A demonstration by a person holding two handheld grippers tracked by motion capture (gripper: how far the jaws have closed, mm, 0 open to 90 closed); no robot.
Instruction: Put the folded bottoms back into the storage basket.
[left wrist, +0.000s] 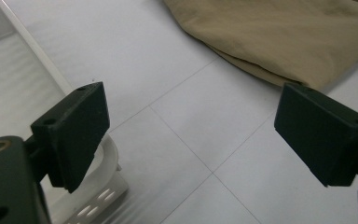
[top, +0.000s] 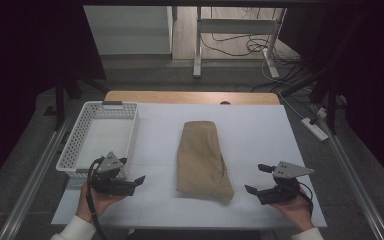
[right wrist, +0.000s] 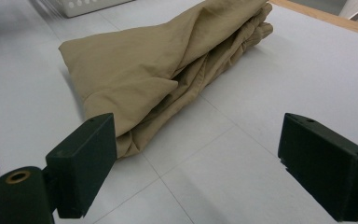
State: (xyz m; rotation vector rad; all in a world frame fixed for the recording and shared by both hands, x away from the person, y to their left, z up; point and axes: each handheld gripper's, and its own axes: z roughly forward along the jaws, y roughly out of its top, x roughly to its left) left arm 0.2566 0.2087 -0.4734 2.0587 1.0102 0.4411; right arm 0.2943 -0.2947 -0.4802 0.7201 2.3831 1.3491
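the folded tan cloth (top: 201,159) lies in the middle of the white table top (top: 260,130), between the two tongs and touching neither. it is long and narrow, with its wider end near the person. in the right gripper view it shows soft layers and folds, one flap lying over the others. the left gripper (top: 139,180) is held in the person's left hand (top: 96,200) near the front of the table, just beside the near corner of the white basket (top: 75,145), and its jaws stand wide apart with nothing between them. the right gripper (top: 257,181) is held in the right hand (top: 292,207) on the other side of the cloth, and its jaws are wide apart too, with nothing in them. the white top has thin lines that cut it into big squares. a strip of wood (top: 190,97) shows along its far edge. the basket has little holes in its walls and sits at the left side of the table. past the table the floor is grey, a white table frame (top: 240,30) stands there, and black cables (top: 235,47) lie on the floor. the sides of the room are very dark. no words or labels can be read anywhere.
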